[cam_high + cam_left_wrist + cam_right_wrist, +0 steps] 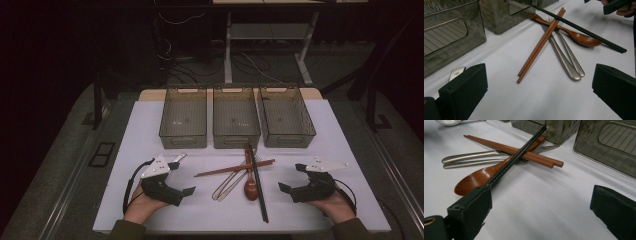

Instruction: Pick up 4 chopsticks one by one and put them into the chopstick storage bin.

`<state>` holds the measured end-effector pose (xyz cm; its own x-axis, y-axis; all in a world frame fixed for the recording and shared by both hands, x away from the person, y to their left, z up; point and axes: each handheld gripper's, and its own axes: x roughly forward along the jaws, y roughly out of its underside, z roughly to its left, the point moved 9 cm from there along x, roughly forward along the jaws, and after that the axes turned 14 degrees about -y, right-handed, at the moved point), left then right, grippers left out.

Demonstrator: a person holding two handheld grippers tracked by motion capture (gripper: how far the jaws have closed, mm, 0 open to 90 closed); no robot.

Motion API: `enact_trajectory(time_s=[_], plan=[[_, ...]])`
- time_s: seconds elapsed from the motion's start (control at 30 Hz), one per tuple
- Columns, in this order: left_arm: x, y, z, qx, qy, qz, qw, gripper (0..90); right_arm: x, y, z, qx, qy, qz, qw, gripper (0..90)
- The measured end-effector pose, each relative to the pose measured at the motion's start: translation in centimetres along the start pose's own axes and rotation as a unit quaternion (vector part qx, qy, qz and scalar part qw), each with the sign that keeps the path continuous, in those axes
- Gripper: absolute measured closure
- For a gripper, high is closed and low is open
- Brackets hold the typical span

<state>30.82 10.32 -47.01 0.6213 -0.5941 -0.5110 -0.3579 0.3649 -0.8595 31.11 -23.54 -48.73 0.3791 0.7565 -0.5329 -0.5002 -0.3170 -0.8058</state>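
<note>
Ready to sort the crossed cutlery

Both tools rest low on the counter (125, 200), flanking a small heap of cutlery. Left gripper (183, 176) has its jaws spread wide with nothing between them; right gripper (291, 176) is likewise spread and empty. Between them lie a pair of reddish wooden chopsticks (235, 168), a pair of black chopsticks (258, 185), a wooden spoon (249, 186) and two steel handles (566, 60) that look like a fork and another utensil, all crossing one another just in front of three smoked plastic bins (236, 123).

Judging by the layout, the work is to lift pieces from the heap into the bins. The black chopsticks lie on top, across the wooden spoon and the reddish pair, so they look like the sensible first pick; pulling a lower piece would likely drag the rest. A grip near the free end, clear of the crossing, should keep neighbours still. Thin sticks may roll or split apart, so the jaws want to close across both at once, square to their length.

A short metal piece (179, 157) lies just beside the left gripper.

The counter is covered in plain white, smooth and flat. Beyond it the room is dim, with a dark floor, loose cables (250, 62) and the white legs of another desk (228, 50).
</note>
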Motion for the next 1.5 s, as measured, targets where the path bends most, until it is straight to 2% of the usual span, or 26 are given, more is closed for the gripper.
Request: enact_trajectory(time_s=[0.4,0.53,0.6,0.67,0.77,0.93,0.97,1.0,1.03,1.13,1.17,1.3,1.4,1.43,1.5], plan=[[-0.1,0.1,-0.2,0.000,-0.002,0.002,1.0000,0.0,-0.1,-0.1,0.1,0.013,-0.002,0.009,0.9999,3.9],[-0.2,0.2,-0.1,0.001,-0.001,0.002,1.0000,0.0,-0.1,-0.3,0.3,0.018,0.000,0.012,0.9998,7.4],[-0.2,0.2,-0.1,0.000,-0.001,0.002,1.0000,0.0,-0.1,-0.4,0.4,0.015,-0.003,0.011,0.9998,16.5],[-0.1,0.1,-0.1,-0.001,0.000,0.002,1.0000,0.0,-0.2,-0.5,0.4,0.015,-0.001,0.008,0.9998,16.8],[0.0,0.1,-0.1,-0.001,0.001,0.003,1.0000,0.0,-0.3,-0.5,0.9,0.020,-0.012,0.013,0.9996,30.7],[0.0,0.1,-0.2,-0.003,0.001,0.001,1.0000,0.0,0.2,-0.4,1.7,0.024,-0.031,0.026,0.9989,42.7],[-0.1,0.1,-0.2,-0.002,0.001,0.001,1.0000,0.0,0.3,-0.4,1.9,0.021,-0.034,0.029,0.9988,42.7],[-0.1,0.1,-0.2,-0.002,0.001,0.001,1.0000,0.0,0.5,-0.4,2.1,0.020,-0.038,0.032,0.9986,47.8],[-0.1,0.1,-0.2,-0.002,0.001,0.001,1.0000,0.0,0.5,-0.4,2.1,0.020,-0.038,0.032,0.9986,47.8],[-0.1,0.1,-0.1,-0.003,0.002,0.002,1.0000,0.0,0.9,-0.5,2.5,0.018,-0.041,0.035,0.9983,57.2],[-0.1,0.1,-0.1,-0.002,0.002,0.003,1.0000,0.0,1.2,-0.7,2.5,0.015,-0.041,0.037,0.9983,65.0],[-0.1,0.1,-0.1,-0.002,0.001,0.003,1.0000,0.0,1.9,-1.3,2.3,0.014,-0.040,0.038,0.9984,78.9],[0.0,0.1,-0.2,-0.003,0.001,0.003,1.0000,0.0,2.3,-1.8,2.2,0.013,-0.041,0.039,0.9983,83.5],[0.0,0.1,-0.2,-0.004,0.002,0.003,1.0000,0.0,2.8,-2.3,1.9,0.016,-0.037,0.040,0.9984,87.8],[0.0,0.2,-0.2,-0.003,0.002,0.004,1.0000,0.0,3.0,-2.5,1.7,0.016,-0.034,0.040,0.9985,89.1]])
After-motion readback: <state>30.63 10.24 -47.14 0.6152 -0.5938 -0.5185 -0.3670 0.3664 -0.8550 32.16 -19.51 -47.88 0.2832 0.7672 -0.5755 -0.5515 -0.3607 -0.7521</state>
